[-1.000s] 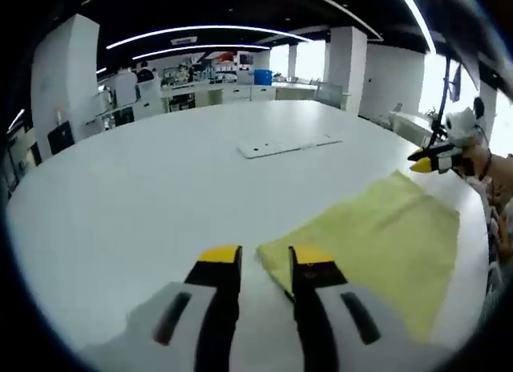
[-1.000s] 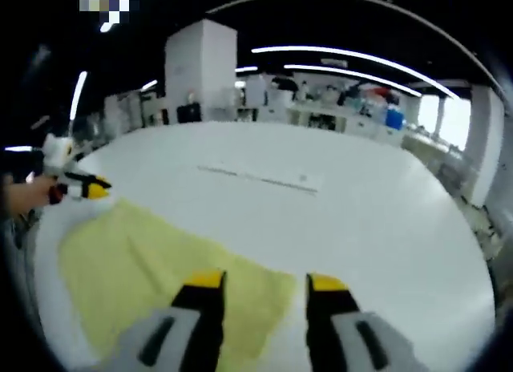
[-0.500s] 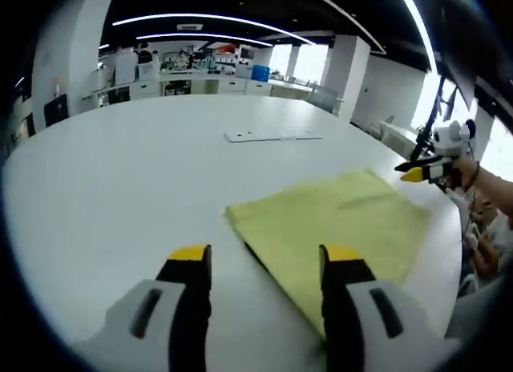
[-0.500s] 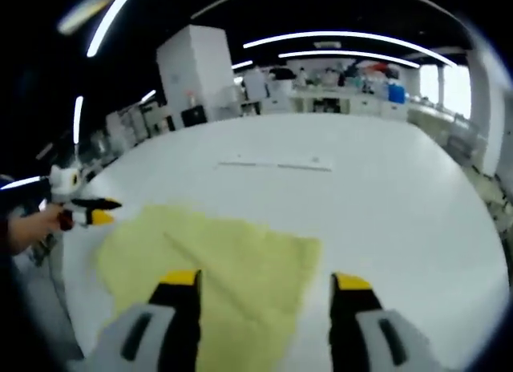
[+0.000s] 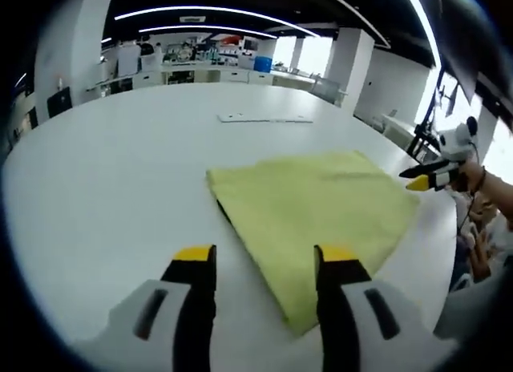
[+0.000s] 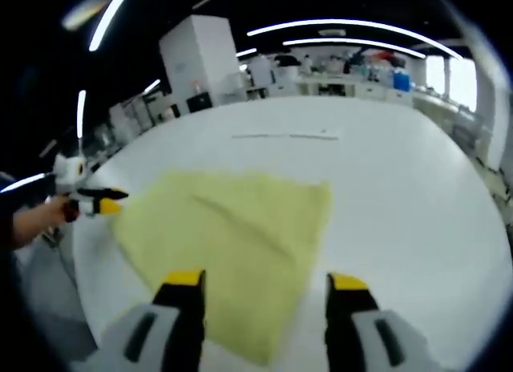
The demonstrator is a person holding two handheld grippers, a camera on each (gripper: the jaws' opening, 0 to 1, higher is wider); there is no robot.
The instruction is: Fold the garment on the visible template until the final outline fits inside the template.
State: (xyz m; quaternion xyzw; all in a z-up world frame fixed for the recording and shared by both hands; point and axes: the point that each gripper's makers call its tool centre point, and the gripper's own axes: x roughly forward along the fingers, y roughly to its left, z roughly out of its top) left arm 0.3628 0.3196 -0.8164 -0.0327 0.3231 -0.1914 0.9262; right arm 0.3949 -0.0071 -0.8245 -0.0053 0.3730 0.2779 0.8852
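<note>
The garment (image 5: 309,220) is a pale yellow cloth, folded to a rough four-sided shape and lying flat on the white tabletop (image 5: 104,171). In the left gripper view it spreads from centre toward 3 o'clock, one corner pointing to 9 o'clock, with a darker folded edge along its lower left side. In the right gripper view it (image 6: 228,240) runs from centre toward 8 o'clock. The template (image 5: 264,118) is a thin white sheet, lying flat well apart at 12 o'clock.

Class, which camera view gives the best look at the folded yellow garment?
The right gripper view: the yellow garment lies central, with three corners visible. In the left gripper view the garment sits right of centre, its near corner behind the left hand-held gripper.
</note>
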